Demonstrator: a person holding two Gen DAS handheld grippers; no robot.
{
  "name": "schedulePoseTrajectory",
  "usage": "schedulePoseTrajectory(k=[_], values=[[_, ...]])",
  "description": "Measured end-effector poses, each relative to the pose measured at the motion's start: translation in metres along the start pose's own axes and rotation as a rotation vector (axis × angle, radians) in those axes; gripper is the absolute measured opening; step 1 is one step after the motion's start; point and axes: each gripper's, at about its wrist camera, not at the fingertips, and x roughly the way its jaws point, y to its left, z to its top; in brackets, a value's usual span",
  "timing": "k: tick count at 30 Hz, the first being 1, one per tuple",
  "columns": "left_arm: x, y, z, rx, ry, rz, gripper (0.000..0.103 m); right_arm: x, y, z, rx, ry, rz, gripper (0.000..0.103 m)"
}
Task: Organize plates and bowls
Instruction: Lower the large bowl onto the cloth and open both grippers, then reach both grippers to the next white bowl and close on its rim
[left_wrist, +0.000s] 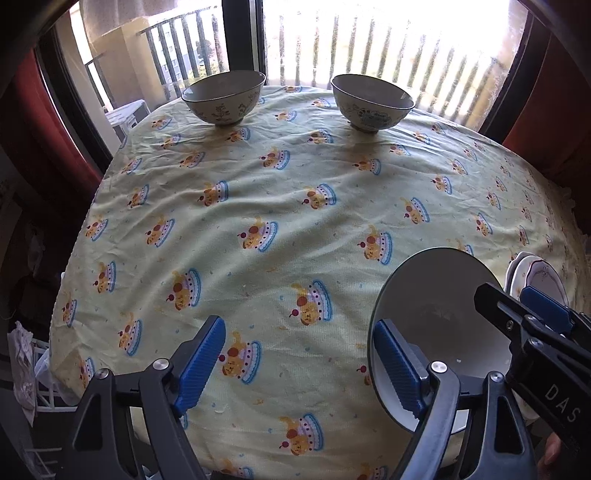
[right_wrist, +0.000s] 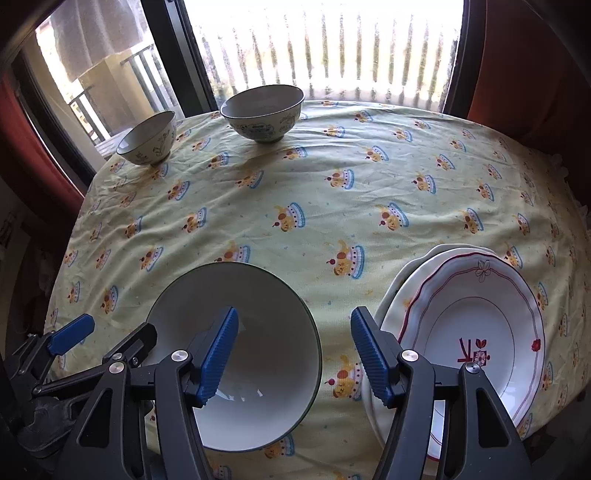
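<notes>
Plates (right_wrist: 476, 332) under top: hidden.

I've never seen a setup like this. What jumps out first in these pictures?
A yellow tablecloth printed with cartoon cakes fills both views. Nearest the camera sits a large white bowl, with a stack of plates to its right, the top one red-trimmed. Two patterned bowls stand far back by the bright window.
</notes>
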Motion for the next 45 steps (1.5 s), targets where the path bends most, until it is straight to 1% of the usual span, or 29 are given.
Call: schedulePoseTrajectory(k=[3,5,9,13,22,27,32,34,39,45], values=[[-0.007,-0.002,0.007,0.070,-0.036,0.006,0.086,-0.001,0.010,0.005,0.024,0.010,0.011,0.071],[-0.011,0.002,0.015,0.090,-0.046,-0.016,0.087,-0.004,0.021,0.009,0.016,0.000,0.001,0.072],[-0.015,0.014,0.030,0.079,-0.040,-0.084,0.087,-0.010,0.038,0.019,0.047,-0.019,-0.012,0.074],[-0.018,0.027,0.042,0.077,-0.044,-0.116,0.087,-0.017,0.055,0.032,0.050,-0.037,-0.035,0.076],[-0.022,0.070,0.074,0.079,-0.074,-0.123,0.087,-0.019,0.100,0.058,0.061,-0.069,-0.053,0.077],[-0.019,0.096,0.097,0.082,-0.103,-0.109,0.086,-0.012,0.126,0.076,0.068,-0.094,-0.056,0.077],[-0.007,0.119,0.123,0.087,-0.118,-0.093,0.086,0.002,0.151,0.099,0.082,-0.112,-0.066,0.077],[-0.001,0.126,0.134,0.090,-0.125,-0.079,0.084,0.009,0.159,0.109,0.090,-0.117,-0.072,0.077],[0.015,0.142,0.164,0.074,-0.112,-0.105,0.084,0.028,0.176,0.136,0.110,-0.121,-0.088,0.077],[0.033,0.152,0.201,0.106,-0.131,-0.098,0.082,0.048,0.188,0.170,0.131,-0.130,-0.107,0.077]])
